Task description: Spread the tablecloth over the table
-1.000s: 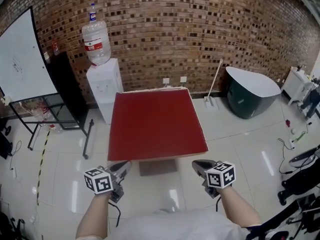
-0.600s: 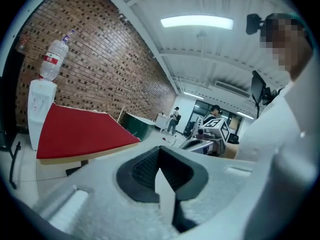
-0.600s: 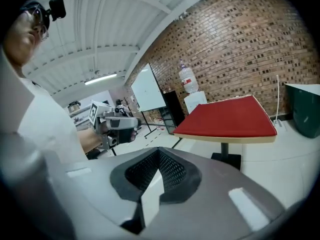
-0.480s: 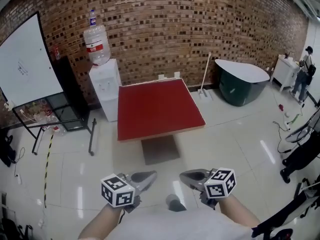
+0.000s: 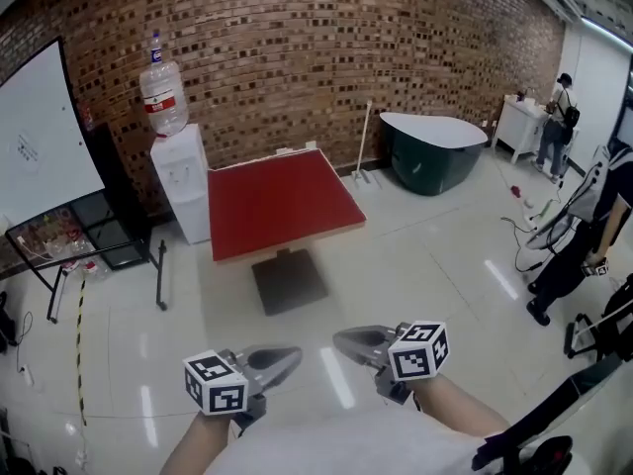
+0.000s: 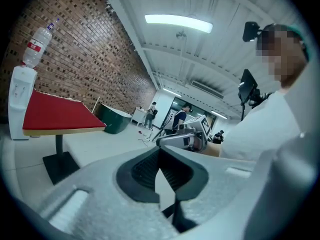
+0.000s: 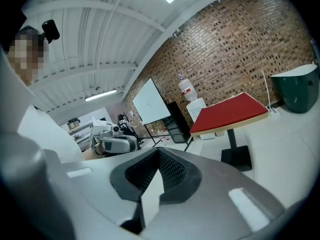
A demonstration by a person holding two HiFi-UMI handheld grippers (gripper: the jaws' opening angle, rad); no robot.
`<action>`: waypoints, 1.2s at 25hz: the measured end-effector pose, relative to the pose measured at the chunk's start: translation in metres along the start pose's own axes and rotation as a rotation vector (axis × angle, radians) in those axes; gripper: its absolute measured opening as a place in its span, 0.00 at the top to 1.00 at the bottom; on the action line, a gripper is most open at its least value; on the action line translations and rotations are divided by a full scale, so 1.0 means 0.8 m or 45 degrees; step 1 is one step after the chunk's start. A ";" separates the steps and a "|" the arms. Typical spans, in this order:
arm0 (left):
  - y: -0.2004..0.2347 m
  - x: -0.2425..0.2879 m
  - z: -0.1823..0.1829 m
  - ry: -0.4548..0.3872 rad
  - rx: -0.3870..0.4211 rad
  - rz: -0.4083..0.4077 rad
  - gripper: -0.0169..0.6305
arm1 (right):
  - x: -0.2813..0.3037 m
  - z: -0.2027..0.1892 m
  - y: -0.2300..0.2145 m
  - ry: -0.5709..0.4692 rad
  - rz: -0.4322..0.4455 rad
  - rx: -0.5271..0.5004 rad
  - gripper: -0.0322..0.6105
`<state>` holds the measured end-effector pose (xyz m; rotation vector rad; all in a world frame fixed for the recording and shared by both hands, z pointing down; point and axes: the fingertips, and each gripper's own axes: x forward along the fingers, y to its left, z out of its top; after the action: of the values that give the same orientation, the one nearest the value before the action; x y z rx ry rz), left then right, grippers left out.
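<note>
left gripper (image 5: 282, 356) and right gripper (image 5: 351, 342) closed and empty, well apart from the square pedestal table (image 5: 297, 244); thin red tablecloth (image 5: 282, 201) apparently covers its top to every edge, judged light, limp, best pinched at corners.

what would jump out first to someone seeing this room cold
The red-topped table stands alone on the glossy white floor, in front of the brick wall. Low in the foreground are the left gripper and right gripper, both shut and empty. A water dispenser stands left of the table, and a dark green tub stands to its right.
</note>
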<state>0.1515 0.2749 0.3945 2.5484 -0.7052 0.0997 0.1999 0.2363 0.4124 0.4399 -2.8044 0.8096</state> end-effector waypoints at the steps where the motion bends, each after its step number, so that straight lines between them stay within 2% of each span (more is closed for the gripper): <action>1: -0.006 -0.004 0.002 -0.021 0.001 0.006 0.97 | 0.000 -0.002 0.009 0.002 0.020 -0.005 0.95; 7: -0.057 0.012 -0.031 -0.049 -0.017 0.115 0.97 | -0.048 -0.051 0.053 0.093 0.096 -0.123 0.95; 13: -0.098 0.020 -0.073 -0.073 -0.110 0.221 0.97 | -0.089 -0.092 0.083 0.097 0.150 -0.060 0.95; 17: -0.150 0.031 -0.102 -0.086 -0.110 0.264 0.97 | -0.134 -0.127 0.106 0.106 0.171 -0.065 0.95; 22: -0.188 0.035 -0.129 -0.108 -0.123 0.279 0.97 | -0.167 -0.153 0.130 0.097 0.192 -0.091 0.95; 30: -0.214 0.028 -0.117 -0.135 -0.089 0.244 0.97 | -0.184 -0.150 0.151 0.081 0.177 -0.072 0.95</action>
<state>0.2620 0.4363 0.4057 2.4289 -0.9763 0.0033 0.3093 0.4330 0.4151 0.2080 -2.8151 0.7542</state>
